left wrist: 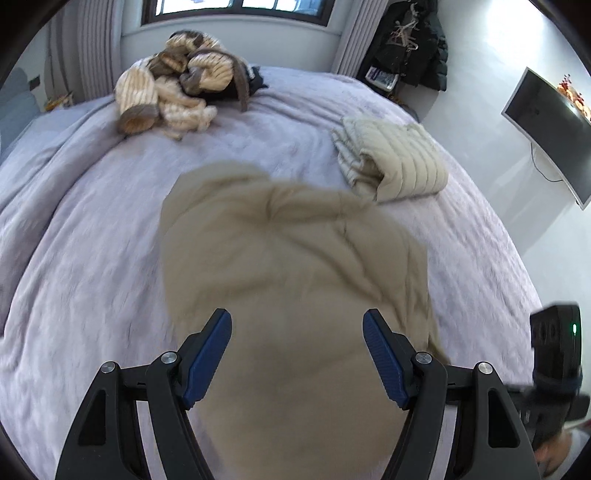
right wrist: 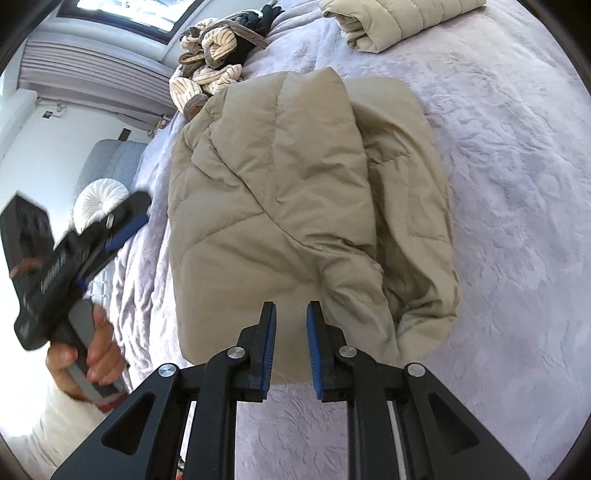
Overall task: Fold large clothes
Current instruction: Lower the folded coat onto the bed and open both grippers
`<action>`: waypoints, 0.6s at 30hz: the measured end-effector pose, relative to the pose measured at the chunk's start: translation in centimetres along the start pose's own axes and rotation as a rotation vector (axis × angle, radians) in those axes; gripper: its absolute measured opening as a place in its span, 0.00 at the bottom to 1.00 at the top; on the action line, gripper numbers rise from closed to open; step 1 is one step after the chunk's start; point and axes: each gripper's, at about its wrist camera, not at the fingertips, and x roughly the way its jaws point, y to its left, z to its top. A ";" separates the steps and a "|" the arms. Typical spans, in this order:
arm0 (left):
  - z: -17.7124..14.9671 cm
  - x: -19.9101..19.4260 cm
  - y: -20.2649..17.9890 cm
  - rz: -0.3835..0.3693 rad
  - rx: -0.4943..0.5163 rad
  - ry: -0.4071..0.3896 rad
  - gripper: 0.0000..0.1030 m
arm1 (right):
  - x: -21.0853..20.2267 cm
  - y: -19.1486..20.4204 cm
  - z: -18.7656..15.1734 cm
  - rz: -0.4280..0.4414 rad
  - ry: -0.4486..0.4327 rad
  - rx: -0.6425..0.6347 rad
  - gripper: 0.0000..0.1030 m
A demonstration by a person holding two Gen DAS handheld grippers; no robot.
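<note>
A beige quilted puffer jacket (left wrist: 291,258) lies folded in a thick bundle on the lilac bedspread (left wrist: 92,221); it also shows in the right wrist view (right wrist: 295,192). My left gripper (left wrist: 297,325) is open wide and empty, held above the jacket's near part. It shows from the side in the right wrist view (right wrist: 122,225), off the jacket's left edge. My right gripper (right wrist: 291,310) is open by a narrow gap and empty, just above the jacket's near edge. Its body (left wrist: 557,354) shows at the right edge of the left wrist view.
A folded cream puffer garment (left wrist: 391,162) lies at the far right of the bed, also in the right wrist view (right wrist: 391,22). A heap of striped cream and brown clothes (left wrist: 177,81) lies by the window. A wall screen (left wrist: 550,133) hangs on the right. A round white cushion (right wrist: 99,199) lies left.
</note>
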 end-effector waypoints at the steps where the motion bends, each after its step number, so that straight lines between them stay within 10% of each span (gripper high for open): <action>1: -0.9 -0.4 0.3 -0.004 -0.015 0.017 0.72 | -0.2 0.0 -0.2 -0.020 0.001 -0.003 0.18; 18: -9.3 -8.1 0.4 0.095 -0.125 0.111 0.82 | -5.2 5.1 -5.4 -0.243 -0.004 -0.084 0.43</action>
